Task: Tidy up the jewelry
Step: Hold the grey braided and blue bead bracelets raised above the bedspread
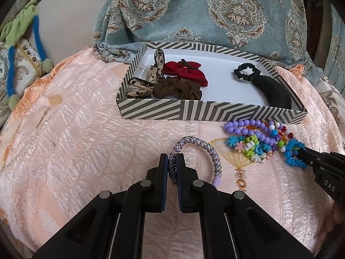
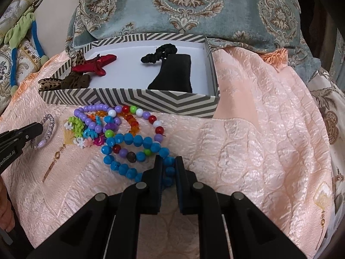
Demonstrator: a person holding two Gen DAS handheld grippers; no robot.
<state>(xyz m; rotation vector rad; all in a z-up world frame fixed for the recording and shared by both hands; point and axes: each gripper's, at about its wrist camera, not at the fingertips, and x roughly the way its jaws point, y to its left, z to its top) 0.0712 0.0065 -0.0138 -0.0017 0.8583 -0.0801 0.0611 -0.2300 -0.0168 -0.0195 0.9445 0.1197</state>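
On the peach cloth before the striped box (image 1: 213,112), the left hand-held gripper (image 1: 172,165) pinches the upright braided bracelet (image 1: 194,149), while the right hand-held gripper (image 2: 169,168) clamps the flat-lying blue bead bracelet (image 2: 133,142).

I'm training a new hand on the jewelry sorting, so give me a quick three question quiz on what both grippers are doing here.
1. True or false: the left gripper is shut on the braided bracelet.
2. What does the right gripper grip? A) red bow B) blue bead bracelet C) black scrunchie
3. Fill in: the bead pile lies on the cloth just in front of the striped ____.

Key
1. True; its pads clamp the braid.
2. B, the blue bead bracelet; the red bow and black scrunchie lie in the box.
3. box.
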